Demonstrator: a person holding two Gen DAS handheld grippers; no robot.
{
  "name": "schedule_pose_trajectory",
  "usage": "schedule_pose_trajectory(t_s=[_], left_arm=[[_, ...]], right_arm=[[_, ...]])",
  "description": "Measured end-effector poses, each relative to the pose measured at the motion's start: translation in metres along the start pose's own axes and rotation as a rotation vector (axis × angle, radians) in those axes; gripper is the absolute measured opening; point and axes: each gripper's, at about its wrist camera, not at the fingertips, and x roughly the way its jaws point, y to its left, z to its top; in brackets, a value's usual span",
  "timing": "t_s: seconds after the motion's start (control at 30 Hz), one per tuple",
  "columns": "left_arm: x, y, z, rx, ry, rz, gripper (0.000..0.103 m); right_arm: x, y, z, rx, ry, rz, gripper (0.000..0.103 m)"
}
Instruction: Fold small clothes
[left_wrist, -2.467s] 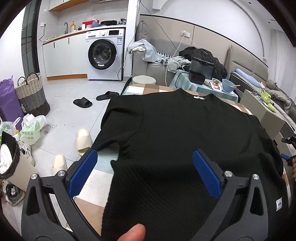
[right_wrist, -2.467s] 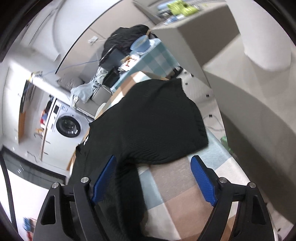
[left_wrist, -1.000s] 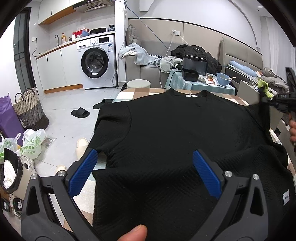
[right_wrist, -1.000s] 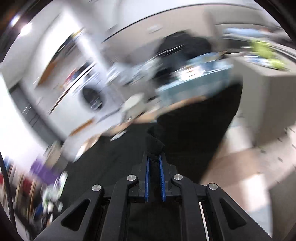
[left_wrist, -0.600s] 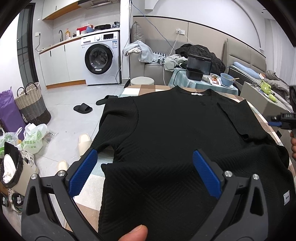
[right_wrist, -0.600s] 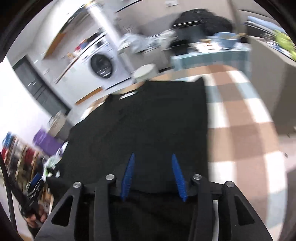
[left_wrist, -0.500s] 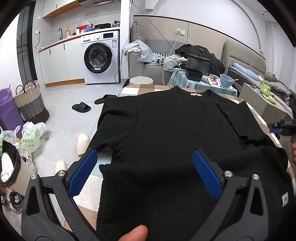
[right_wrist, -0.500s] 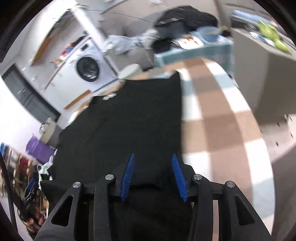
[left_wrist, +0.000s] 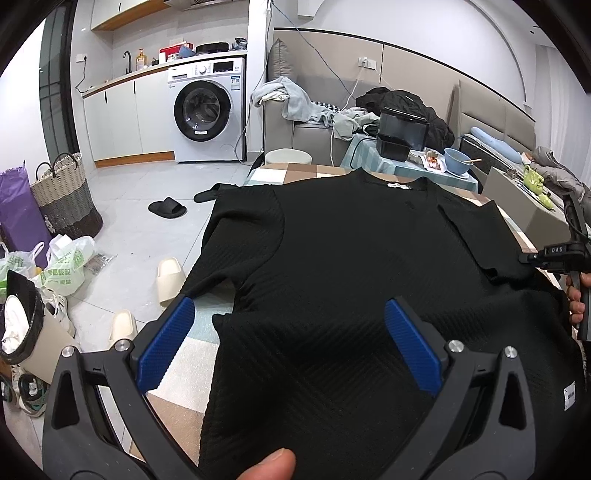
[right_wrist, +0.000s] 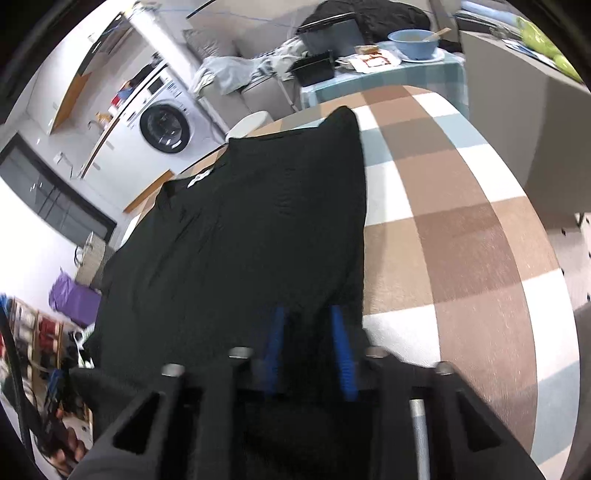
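Note:
A black ribbed short-sleeved shirt (left_wrist: 354, 251) lies spread on a checked table (right_wrist: 461, 229), collar at the far end. Its right sleeve (left_wrist: 476, 229) is folded inward onto the body; the left sleeve (left_wrist: 243, 236) hangs out over the table's edge. My left gripper (left_wrist: 288, 310) hovers open over the near hem with nothing between its pads. My right gripper (right_wrist: 306, 314) is low over the shirt's right side, and its body (left_wrist: 554, 254) shows at the right edge of the left wrist view. Its jaws are closing with black cloth between the pads and a gap still showing.
Beyond the table stand a small side table with a blue bowl (left_wrist: 456, 158) and black boxes, a sofa with piled clothes, and a washing machine (left_wrist: 207, 110). Slippers (left_wrist: 168, 271), bags and a woven basket (left_wrist: 64, 199) litter the floor on the left.
My right gripper let go of the right sleeve, which now lies folded on the body, then sank to the shirt's right side with its jaws narrowing. The left gripper has stayed put.

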Motion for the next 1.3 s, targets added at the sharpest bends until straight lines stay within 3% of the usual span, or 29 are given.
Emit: schedule_pose_trajectory(t_s=[0.17,0.37,0.5,0.57,0.63,0.7,0.8,0.87,1.03,1.13,1.27,1.3], left_arm=[[0.000,0.000,0.000,0.001,-0.002,-0.001,0.102],[-0.003,0.003,0.000,0.006,-0.008,0.015,0.102],[-0.004,0.004,-0.001,-0.008,0.004,0.023,0.102],[-0.004,0.005,-0.003,-0.011,0.007,0.023,0.102],[-0.003,0.005,-0.004,-0.009,0.010,0.028,0.102],[-0.003,0.005,-0.004,-0.009,0.010,0.027,0.102],[-0.002,0.004,-0.004,-0.007,0.008,0.027,0.102],[-0.002,0.002,-0.004,-0.001,0.005,0.025,0.102],[-0.007,-0.002,-0.007,0.028,-0.003,0.034,0.102],[-0.007,-0.002,-0.008,0.019,0.006,0.025,0.102],[-0.004,-0.001,-0.010,-0.005,0.024,0.015,0.102],[-0.004,-0.002,-0.010,-0.010,0.023,0.007,0.102]], right_arm=[[-0.009,-0.012,-0.003,0.042,-0.059,0.010,0.006],[-0.036,-0.054,0.005,0.134,-0.115,-0.052,0.003],[-0.058,-0.088,0.013,0.179,-0.169,-0.184,0.000],[-0.068,-0.105,0.016,0.227,-0.195,-0.192,0.000],[-0.073,-0.113,0.016,0.255,-0.193,-0.116,0.001],[-0.071,-0.107,0.012,0.242,-0.161,-0.028,0.005],[-0.059,-0.085,0.006,0.176,-0.108,0.018,0.028],[-0.050,-0.068,0.002,0.147,-0.084,0.057,0.028],[-0.057,-0.033,-0.006,0.076,-0.108,0.026,0.030],[-0.068,-0.001,-0.017,-0.057,-0.108,-0.011,0.044],[-0.066,0.049,-0.033,-0.243,-0.070,-0.037,0.047],[-0.061,0.058,-0.036,-0.274,-0.049,-0.032,0.052]])
